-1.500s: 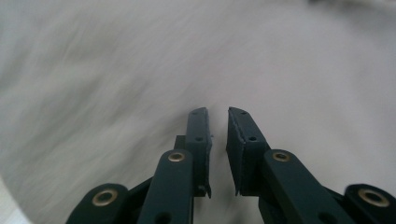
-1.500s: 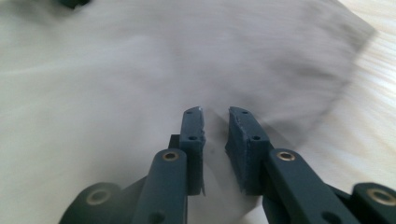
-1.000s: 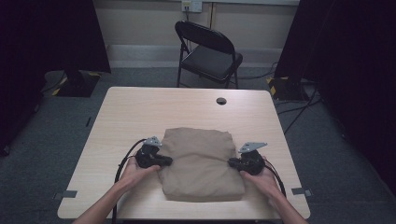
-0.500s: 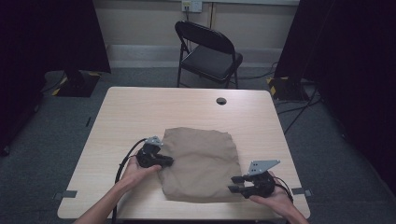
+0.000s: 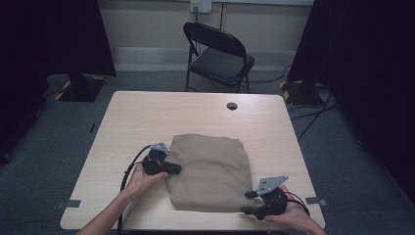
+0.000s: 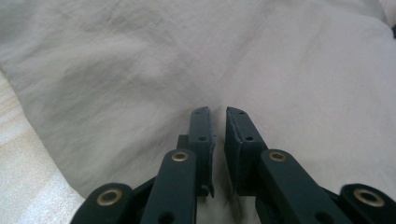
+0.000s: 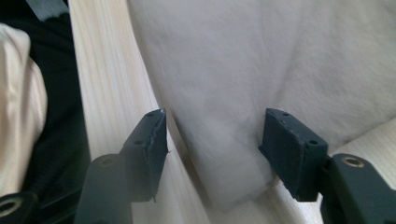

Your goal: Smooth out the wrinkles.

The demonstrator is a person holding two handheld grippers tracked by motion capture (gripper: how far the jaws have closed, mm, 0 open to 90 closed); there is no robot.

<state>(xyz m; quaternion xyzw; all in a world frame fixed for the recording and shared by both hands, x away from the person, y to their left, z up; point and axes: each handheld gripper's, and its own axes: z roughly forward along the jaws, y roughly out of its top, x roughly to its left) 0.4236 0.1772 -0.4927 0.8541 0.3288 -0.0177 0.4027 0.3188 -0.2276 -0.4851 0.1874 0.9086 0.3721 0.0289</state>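
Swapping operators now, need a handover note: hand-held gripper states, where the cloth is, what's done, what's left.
Left hand-held gripper: jaws nearly shut on the left edge of the folded tan cloth, apparently pinching it.
Right hand-held gripper: jaws have just been opening; the cloth's near right corner sits between them, ungripped.
Cloth lies folded on the table, near side.
Done: cloth looks folded.
Left: probably grip that corner and fold again.

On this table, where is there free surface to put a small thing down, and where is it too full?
The table is bare across its far half, between the folded beige cloth and the far edge, apart from a small round hole. A bare strip also runs along the left edge. It is crowded near the cloth's sides: the left gripper pinches one, and the right gripper straddles its near corner.
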